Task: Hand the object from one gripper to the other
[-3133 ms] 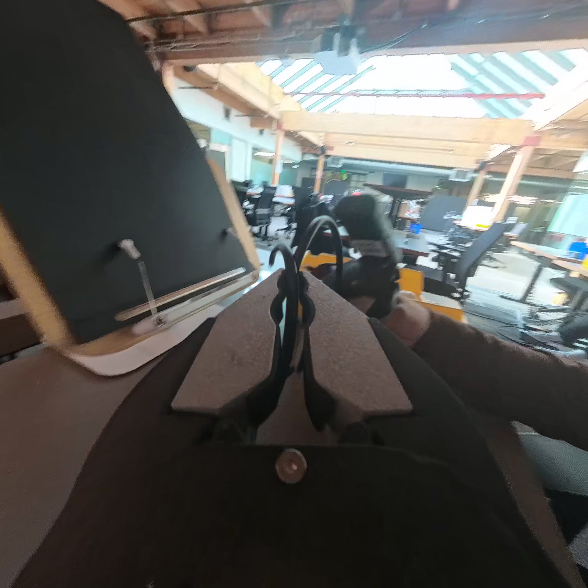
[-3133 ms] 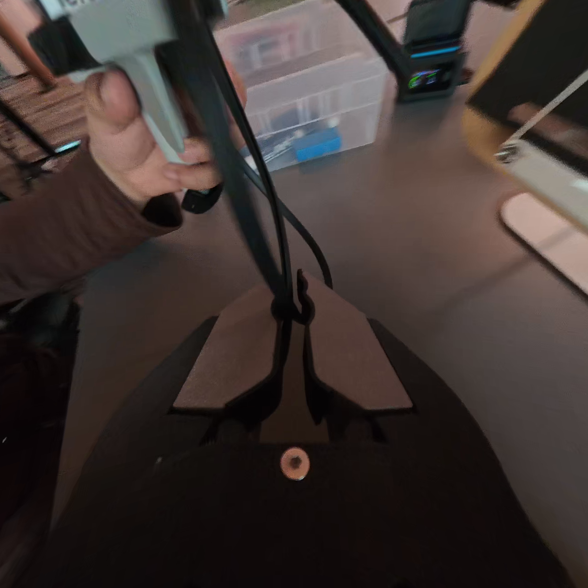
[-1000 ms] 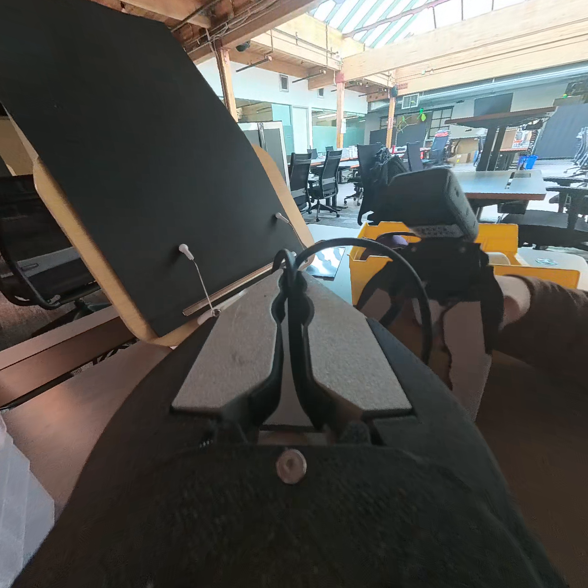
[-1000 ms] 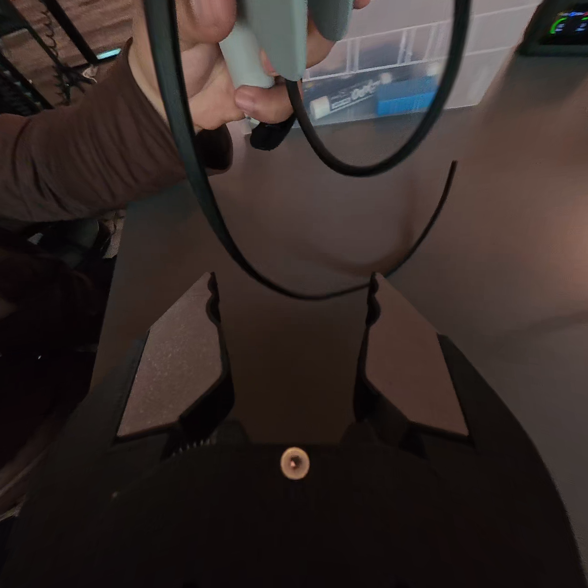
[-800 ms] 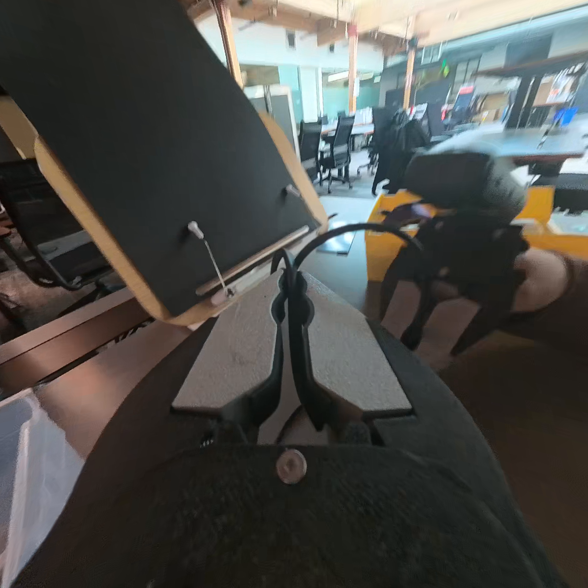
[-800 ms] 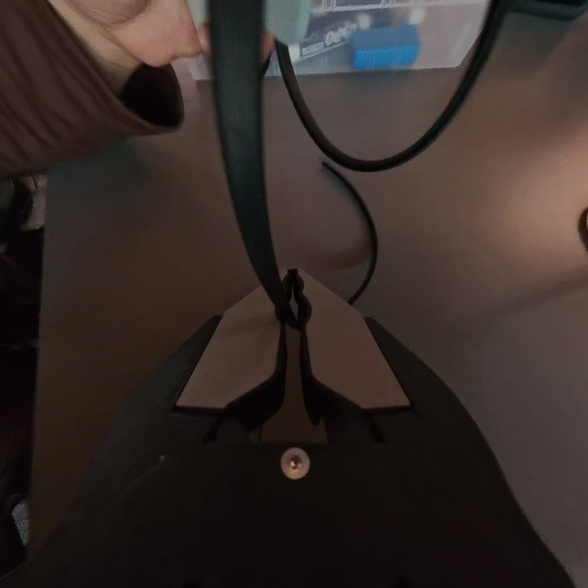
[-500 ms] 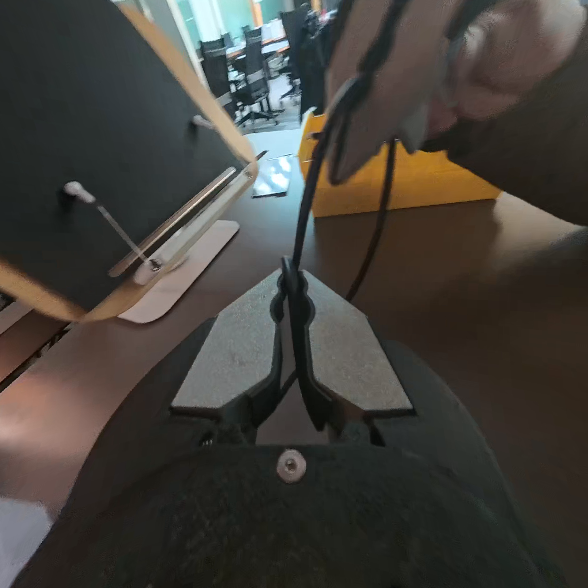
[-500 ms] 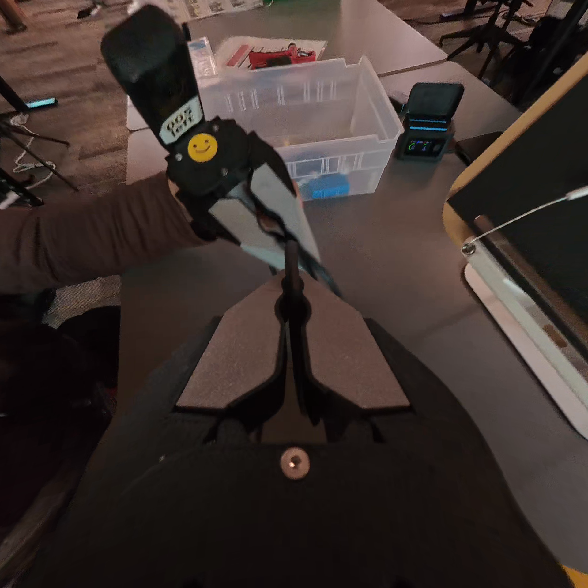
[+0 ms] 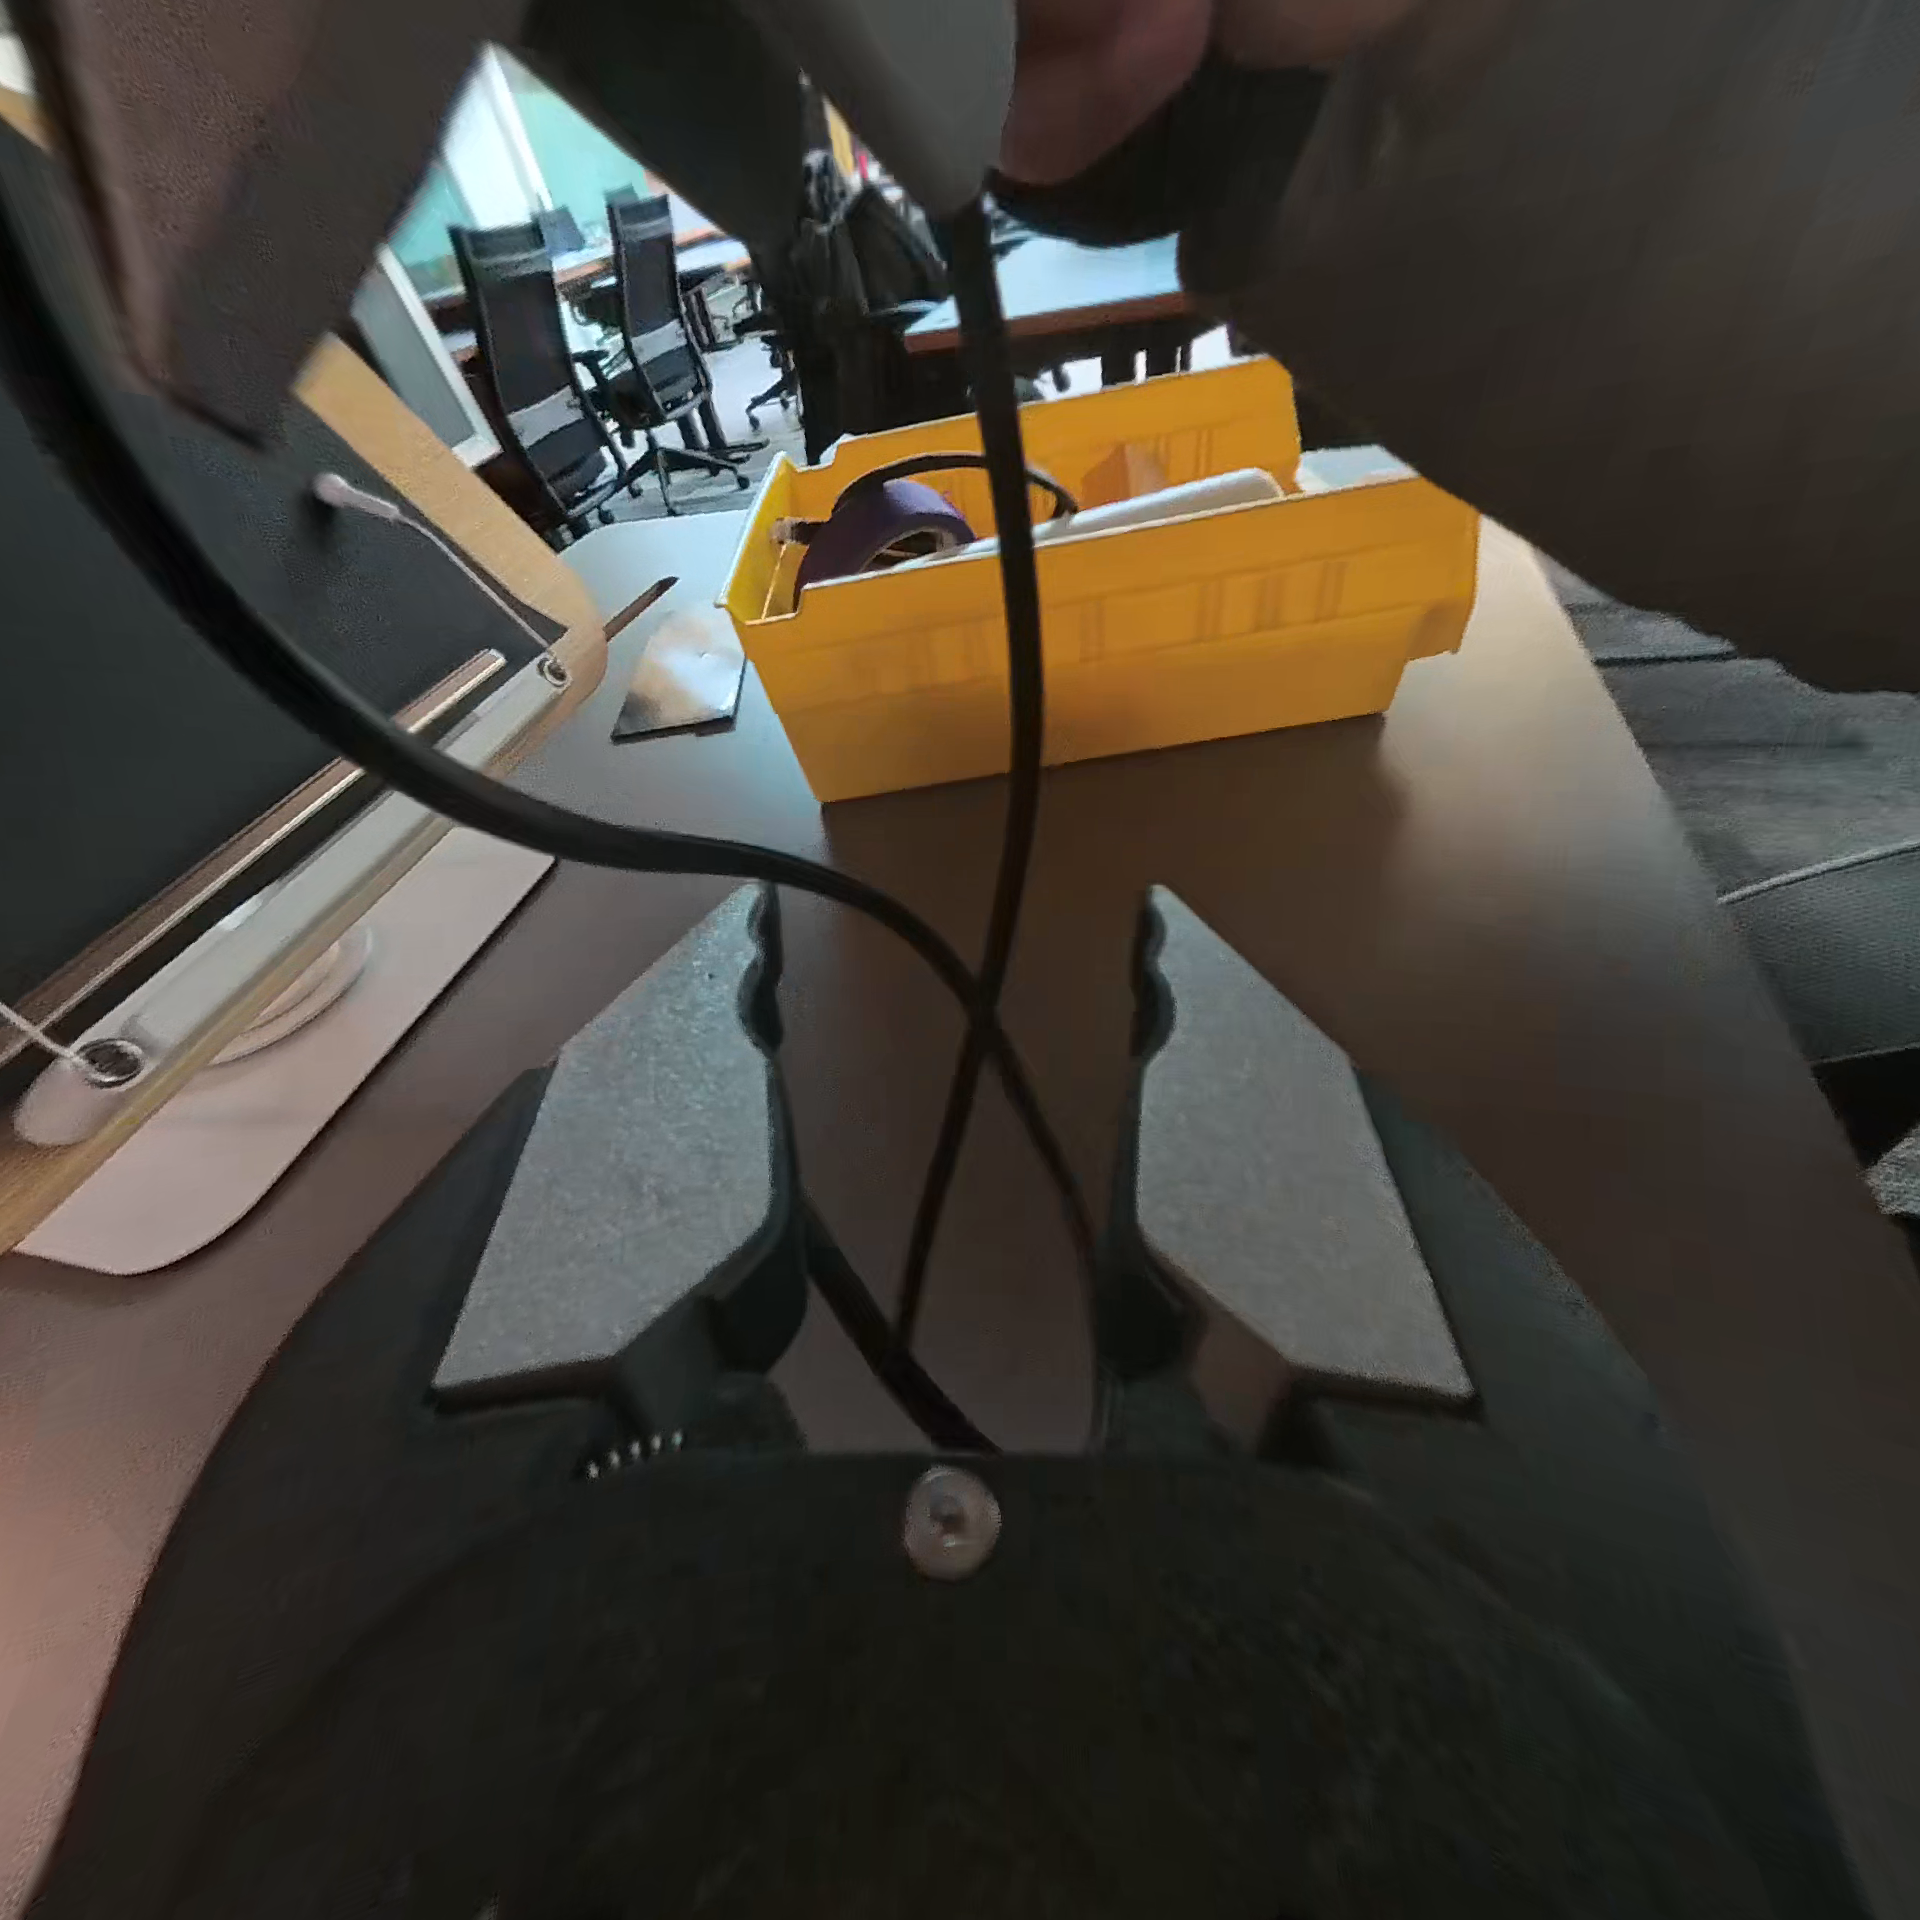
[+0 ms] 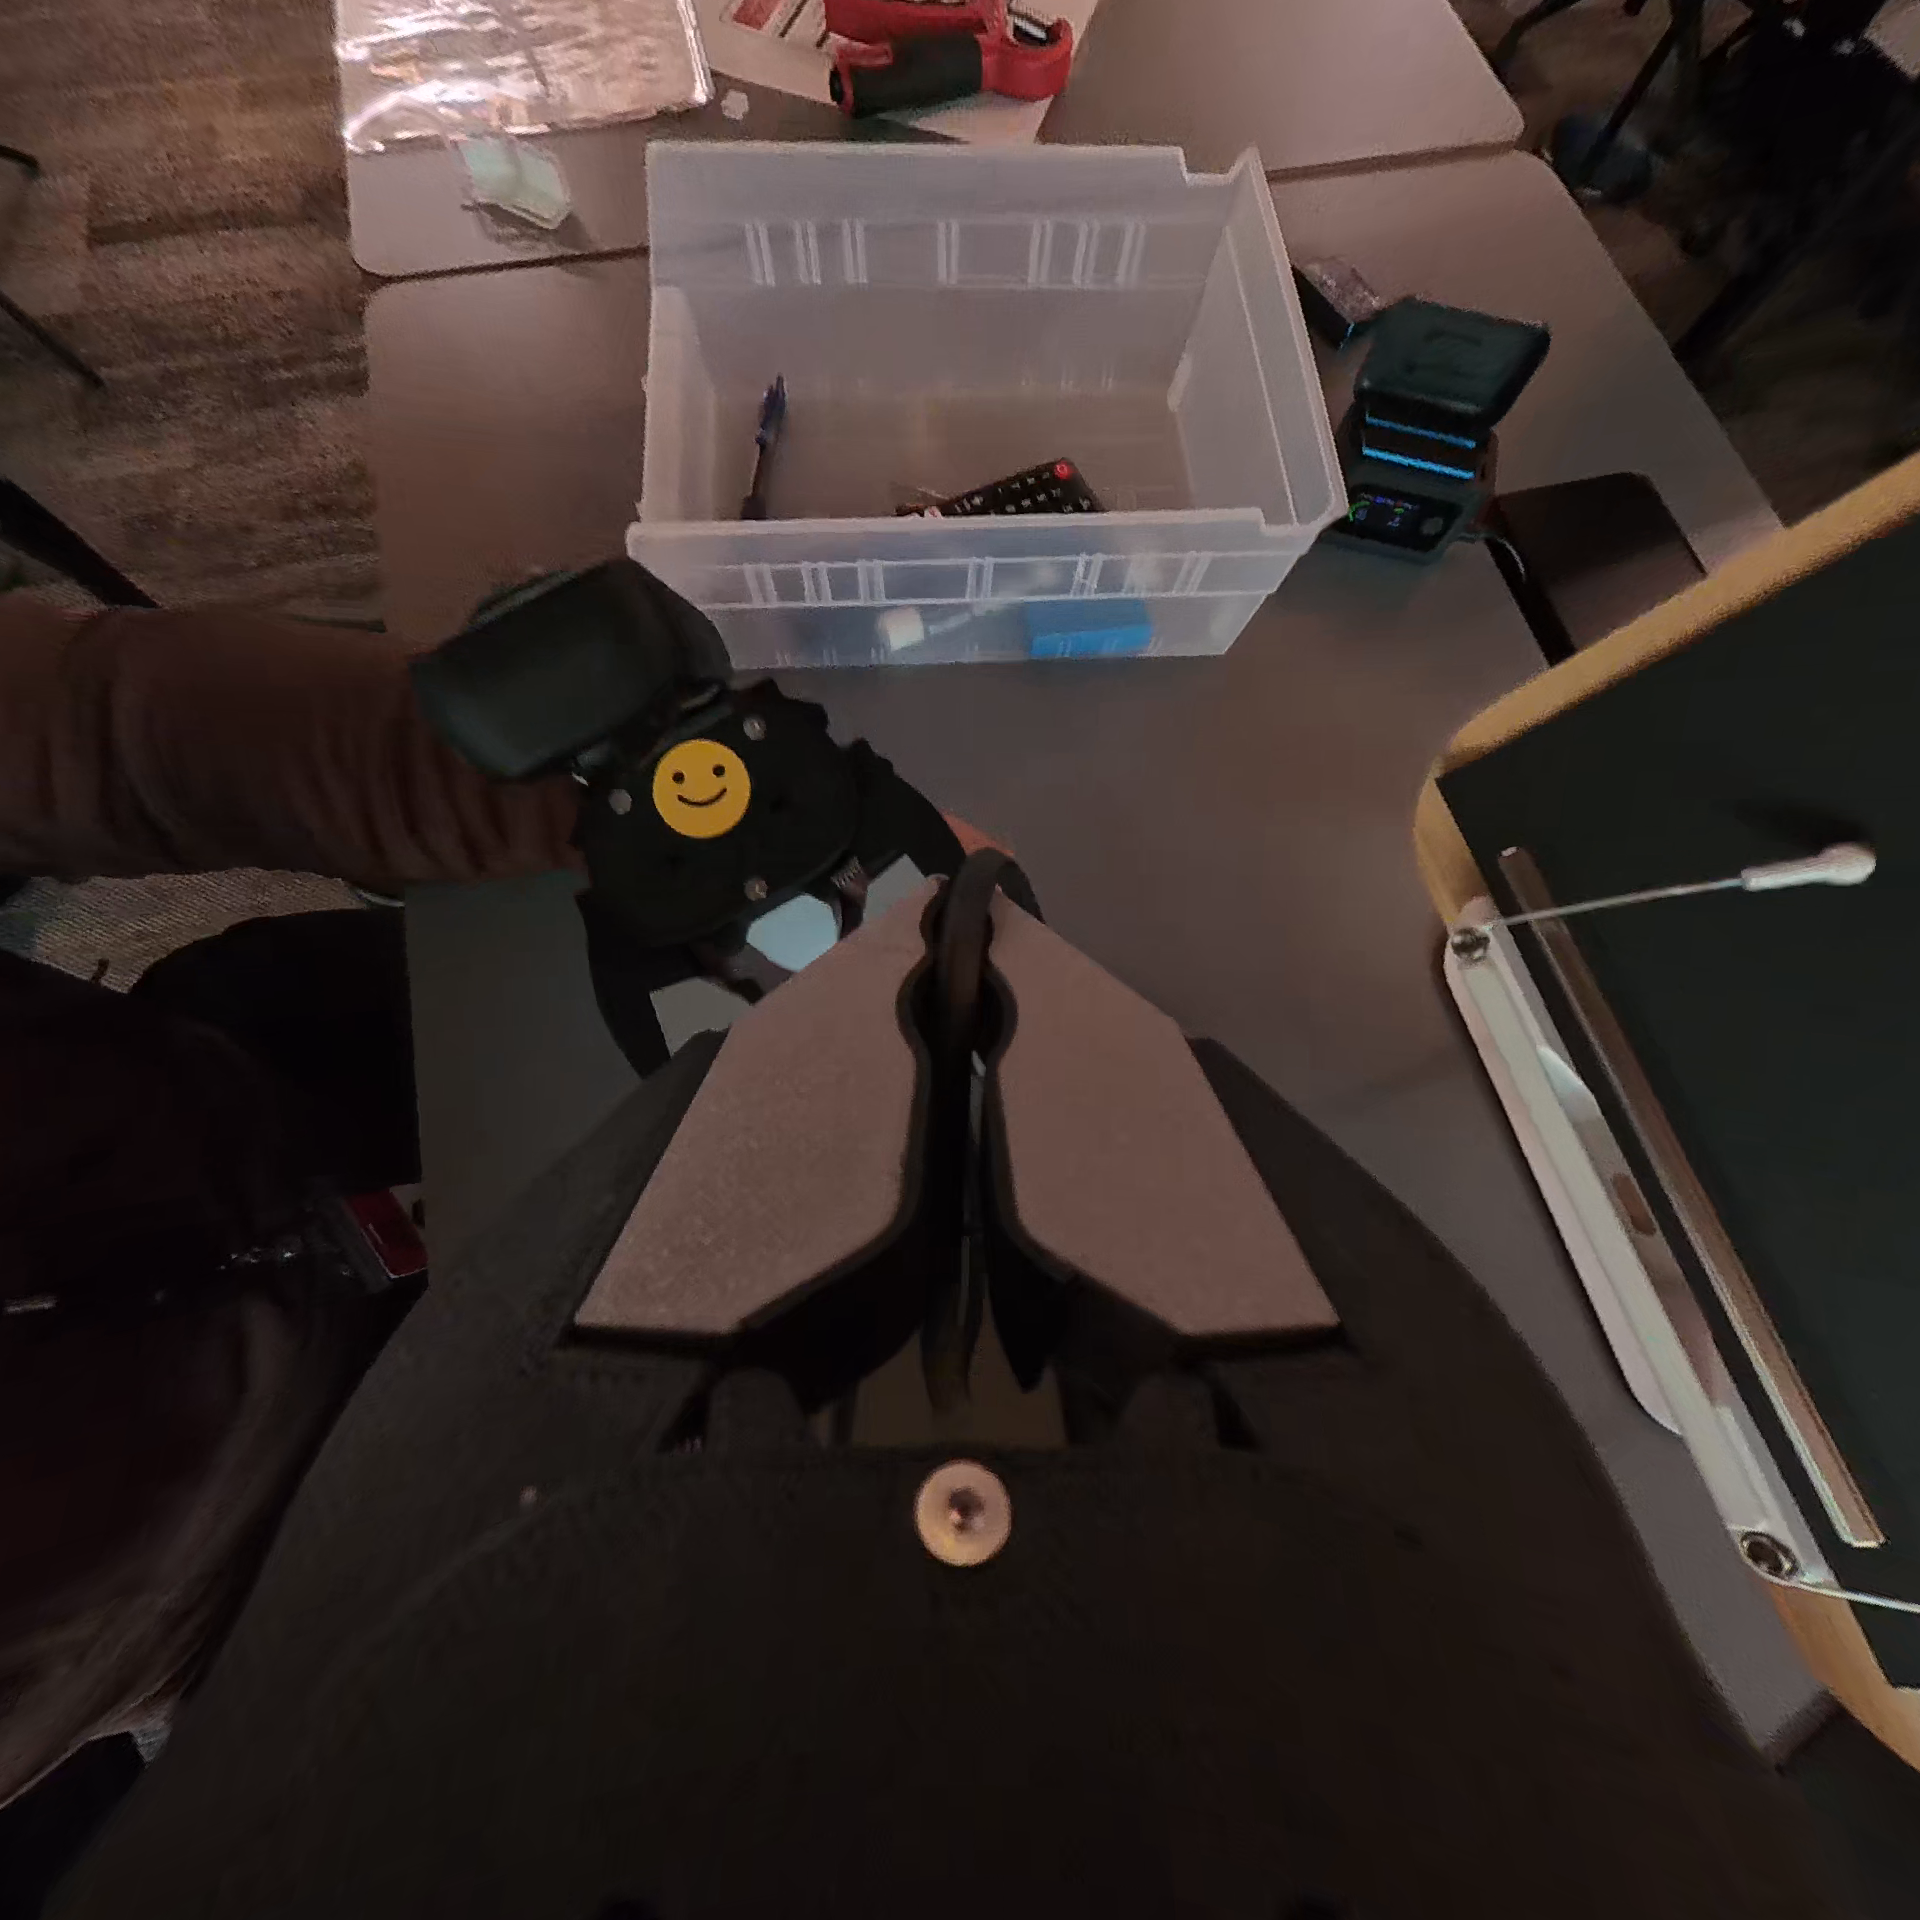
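A thin black cable (image 9: pixel 623 842) loops down from above and crosses loosely between the fingers of my left gripper (image 9: pixel 956 935), which is open and grips nothing. My right gripper (image 10: pixel 961 920) is shut on the cable (image 10: pixel 977 873), which sticks out at its fingertips. In the left wrist view the right gripper (image 9: pixel 727 114) and the hand holding it loom close overhead. In the right wrist view the left gripper (image 10: pixel 717 831), with a yellow smiley sticker, sits just below and in front of the right fingertips over the dark table (image 10: pixel 1195 810).
A yellow bin (image 9: pixel 1091 665) with a purple tape roll stands ahead of the left gripper. A black board on a wooden stand (image 10: pixel 1714 1039) is at the right. A clear plastic bin (image 10: pixel 966 582) and a small screen device (image 10: pixel 1423 447) stand beyond. My hands' fingertips stand some 11 cm from each other.
The right gripper closed on the cable and rose above the left one. The left gripper, shut on the cable until half a second ago, has opened and let it go.
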